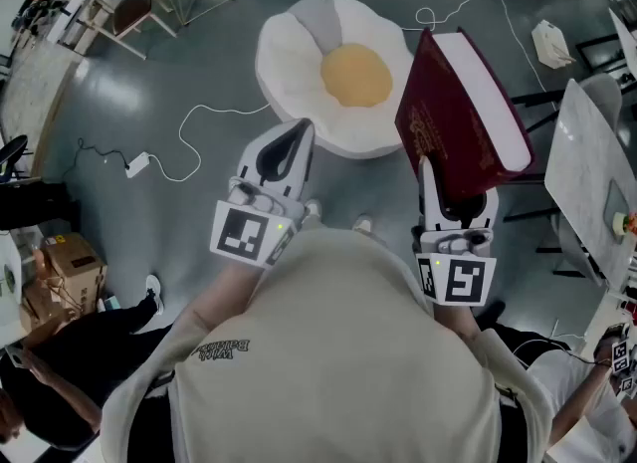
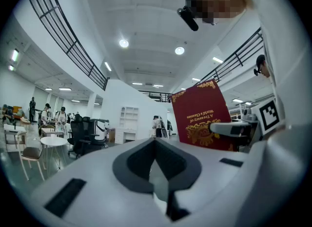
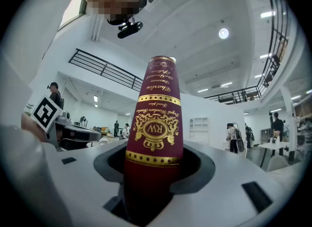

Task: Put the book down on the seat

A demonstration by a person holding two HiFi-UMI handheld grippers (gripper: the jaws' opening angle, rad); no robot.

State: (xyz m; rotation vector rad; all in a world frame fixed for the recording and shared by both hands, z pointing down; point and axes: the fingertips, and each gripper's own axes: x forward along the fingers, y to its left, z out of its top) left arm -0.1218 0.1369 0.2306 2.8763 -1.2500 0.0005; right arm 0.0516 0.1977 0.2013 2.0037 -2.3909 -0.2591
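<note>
The right gripper (image 1: pixel 456 187) has its fingers clenched on a thick dark-red book (image 1: pixel 453 113), gripping it at the lower end of the spine, which bears gold lettering and a gold crest. The book stands tilted in the air above the grey floor (image 1: pixel 149 83), its white page edges turned to the right in the head view. It is not on the seat (image 1: pixel 299 63), a white cushion shaped like a fried egg with a yellow centre, which lies on the floor. From the head view the book's upper left corner overlaps the seat's right edge. The left gripper (image 1: pixel 297 137) is level beside it, its fingers pressed together with nothing between them. A white cable (image 1: pixel 199 122) trails across the floor left of the seat.
</note>
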